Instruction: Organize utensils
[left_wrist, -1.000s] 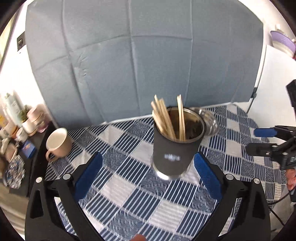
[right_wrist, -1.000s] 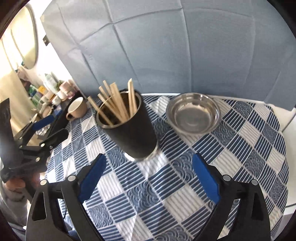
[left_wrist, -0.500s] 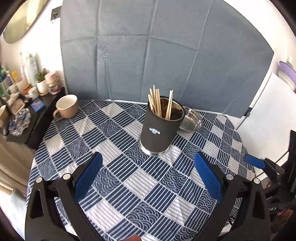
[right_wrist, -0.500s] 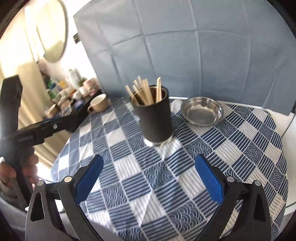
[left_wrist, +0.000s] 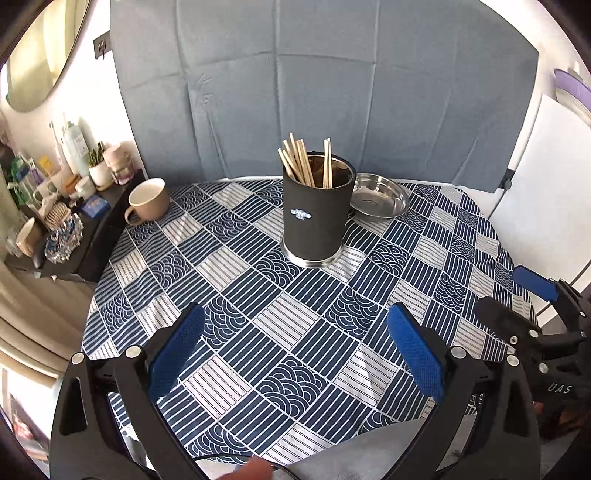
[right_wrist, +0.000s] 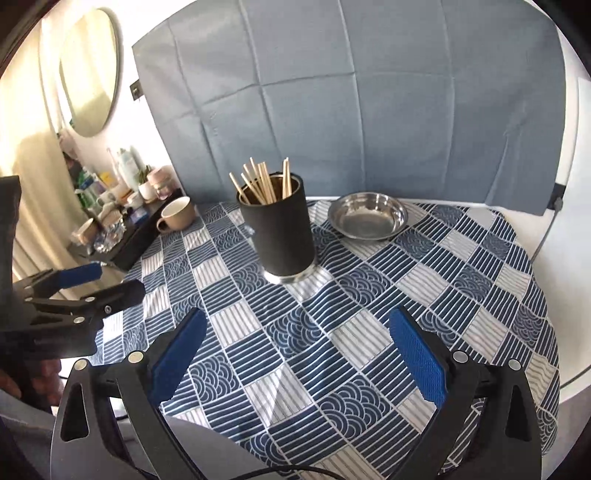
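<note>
Two grippers hang above the near edge of a round table, both with their blue-padded fingers spread wide and nothing between them. Left gripper: seen from its own camera, its pads frame bare cloth well short of the holder; from the right wrist view the same tool appears at the left margin, held off the table's edge. Right gripper: likewise spread and empty, well short of the holder; in the left wrist view it juts in from the right margin beyond the cloth's rim.

Tablecloth: blue and white squares of stripes and wave patterns, covering the table. Holder: a black cylinder with a metal base and a small pale emblem, standing upright near the middle of the cloth, farther from the grippers than the centre. Chopsticks: a bundle of pale wooden sticks standing inside the holder, most leaning toward its left rim, two nearly upright at its right.

Steel dish: shallow and empty, just beside the holder to its right and behind, partly hidden by it in the left wrist view. Beige mug: well to the left of the holder, at the cloth's far left edge. Shelf: left of the mug, crowded with bottles and jars. Grey backdrop: hangs behind the holder.
</note>
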